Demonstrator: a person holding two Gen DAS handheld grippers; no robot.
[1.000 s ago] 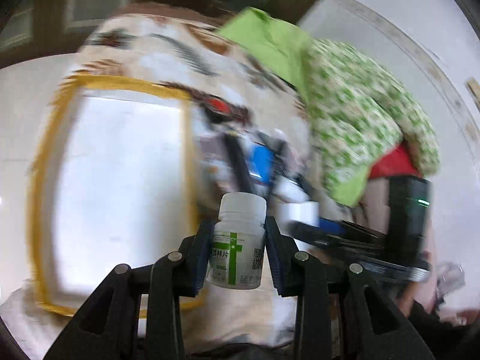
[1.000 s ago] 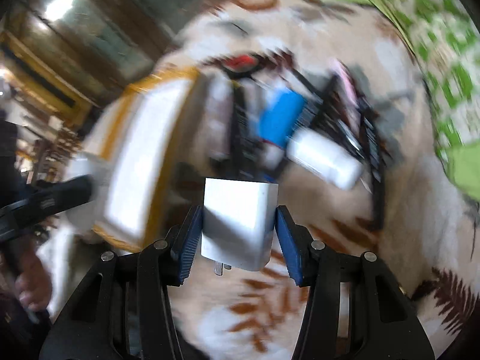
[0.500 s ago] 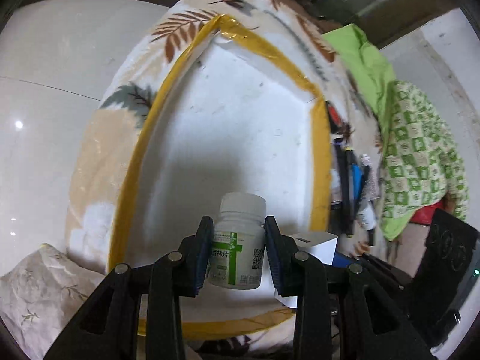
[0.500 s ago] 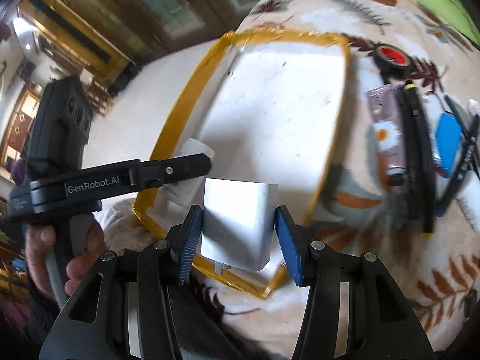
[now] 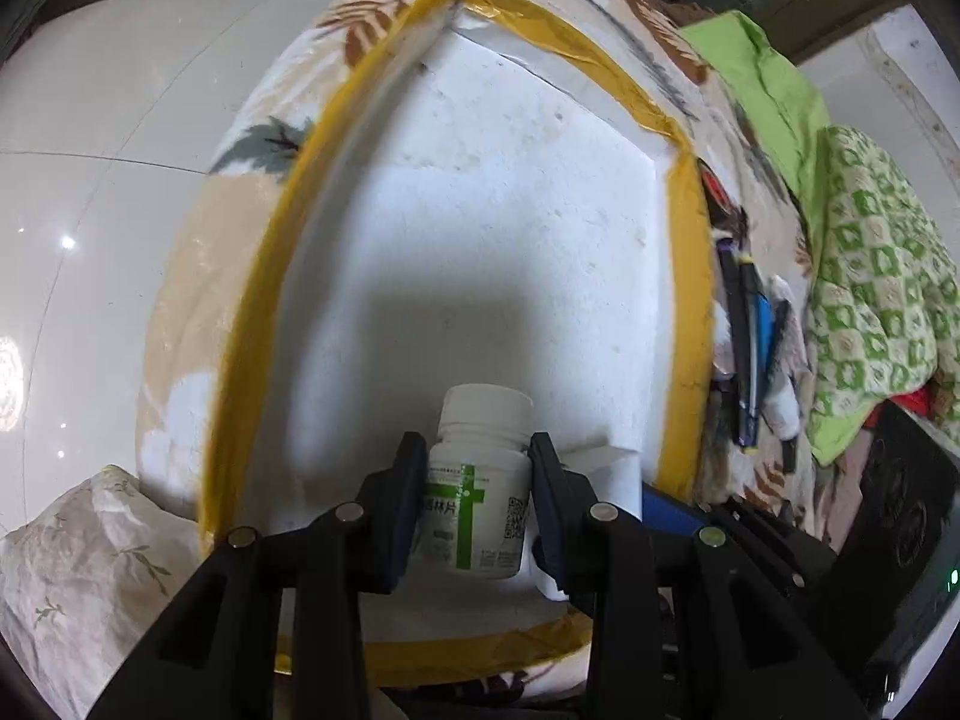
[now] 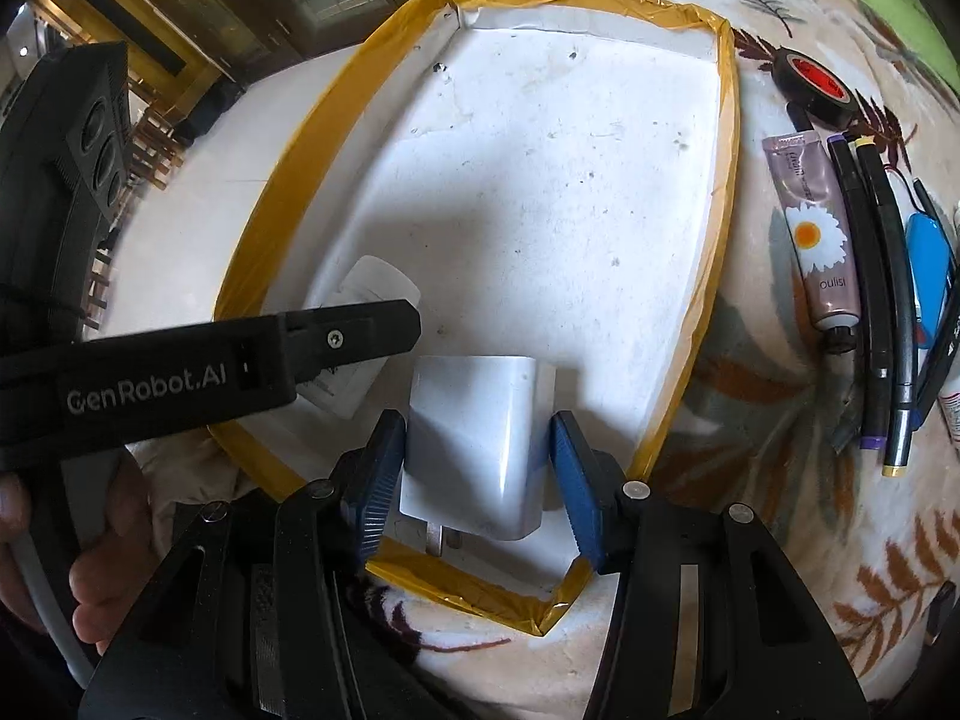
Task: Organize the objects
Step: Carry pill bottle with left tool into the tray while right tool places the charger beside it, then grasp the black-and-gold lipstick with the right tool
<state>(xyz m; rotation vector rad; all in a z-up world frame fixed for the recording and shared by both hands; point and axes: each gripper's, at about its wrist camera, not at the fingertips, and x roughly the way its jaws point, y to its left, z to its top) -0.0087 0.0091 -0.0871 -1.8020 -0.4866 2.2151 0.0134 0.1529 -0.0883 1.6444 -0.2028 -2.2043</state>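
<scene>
1. The foam box (image 6: 600,192), white inside with yellow tape round its rim, sits on the leaf-patterned blanket (image 6: 750,540) and is where both loads look bound. Both grippers hang over its near end, so the step in hand is, by my reading, the set-down. Lower each piece until it meets the floor before letting go; dropping from height would let them bounce or roll.

2. The right gripper (image 6: 477,474) has the white charger (image 6: 474,438) between its blue pads, over the box's near right corner, prongs towards the near rim. The left pad touches the charger's side; on the right a thin gap seems to show, so the grip looks slack and about to release. Keep the charger level so it lands on a flat face, clear of the taped near rim.

3. The left gripper (image 5: 480,504) is clamped on the white pill bottle (image 5: 480,498), cap pointing away, near the box's near left edge. The bottle is round and light: lay it against a wall or stand it up so that it stays put.

4. Keep the two tools apart on the way down; they sit close together.

5. Pens (image 6: 870,300), a tube (image 6: 816,240) and a tape roll (image 6: 816,81) wait beside the box's right edge.
</scene>
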